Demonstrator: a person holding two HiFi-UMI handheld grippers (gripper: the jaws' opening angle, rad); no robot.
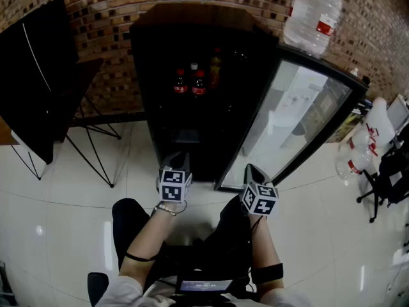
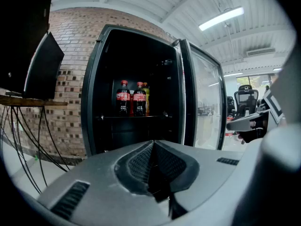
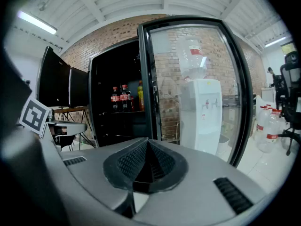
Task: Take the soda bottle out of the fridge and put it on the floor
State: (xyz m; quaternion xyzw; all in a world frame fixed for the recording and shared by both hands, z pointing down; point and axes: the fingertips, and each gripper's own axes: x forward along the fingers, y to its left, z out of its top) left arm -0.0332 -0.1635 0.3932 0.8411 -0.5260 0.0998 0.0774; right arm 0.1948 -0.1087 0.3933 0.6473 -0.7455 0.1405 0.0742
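Note:
The black fridge (image 1: pixel 167 56) stands open on the white floor. On its shelf stand two red-labelled cola bottles (image 1: pixel 181 82) (image 1: pixel 199 83), with a yellow bottle (image 1: pixel 215 69) behind them. The left gripper view shows the colas (image 2: pixel 123 98) (image 2: pixel 139 98) straight ahead, well beyond the jaws. From the right gripper view the same bottles (image 3: pixel 119 99) sit further left. My left gripper (image 1: pixel 179 158) and right gripper (image 1: pixel 250 169) hover side by side low in front of the fridge. Both are shut and hold nothing, the left gripper (image 2: pixel 153 147) and the right gripper (image 3: pixel 147 145) with pads together.
The fridge's glass door (image 1: pixel 300 120) is swung out to the right, just past my right gripper. Behind it stands a water dispenser with a large jug (image 1: pixel 312 15). A black monitor on a thin-legged table (image 1: pixel 35 88) is at the left. Water bottles (image 1: pixel 358 152) and an office chair (image 1: pixel 386 184) are at the right.

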